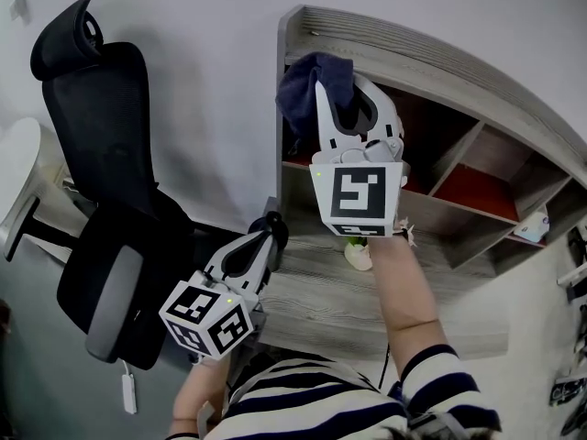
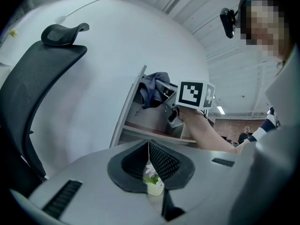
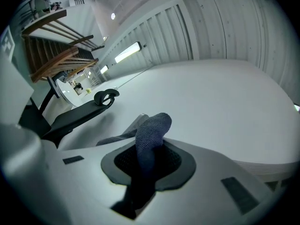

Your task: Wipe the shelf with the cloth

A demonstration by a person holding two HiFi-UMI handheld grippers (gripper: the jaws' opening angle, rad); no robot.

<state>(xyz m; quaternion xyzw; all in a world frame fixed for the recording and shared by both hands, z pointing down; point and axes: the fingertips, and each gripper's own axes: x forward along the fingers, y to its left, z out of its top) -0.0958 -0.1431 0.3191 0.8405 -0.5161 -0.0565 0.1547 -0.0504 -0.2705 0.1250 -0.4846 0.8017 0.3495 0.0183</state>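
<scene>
A dark blue cloth (image 1: 304,82) is bunched against the top left corner of the grey wooden shelf unit (image 1: 431,71). My right gripper (image 1: 345,88) is shut on it, raised at the unit's top board. In the right gripper view the cloth (image 3: 151,137) sticks up out of the right gripper (image 3: 149,150), with the shelf's top corner (image 3: 132,127) just behind. My left gripper (image 1: 269,229) hangs lower, by the front left of the unit's lower board, shut on nothing. In the left gripper view the left gripper (image 2: 149,146) points up at the cloth (image 2: 151,89).
A small pot with a white flower (image 1: 359,255) stands on the lower board under my right forearm. Red-brown compartments (image 1: 477,191) lie to the right. A black office chair (image 1: 101,200) stands close on the left, a white table edge (image 1: 18,168) beyond it.
</scene>
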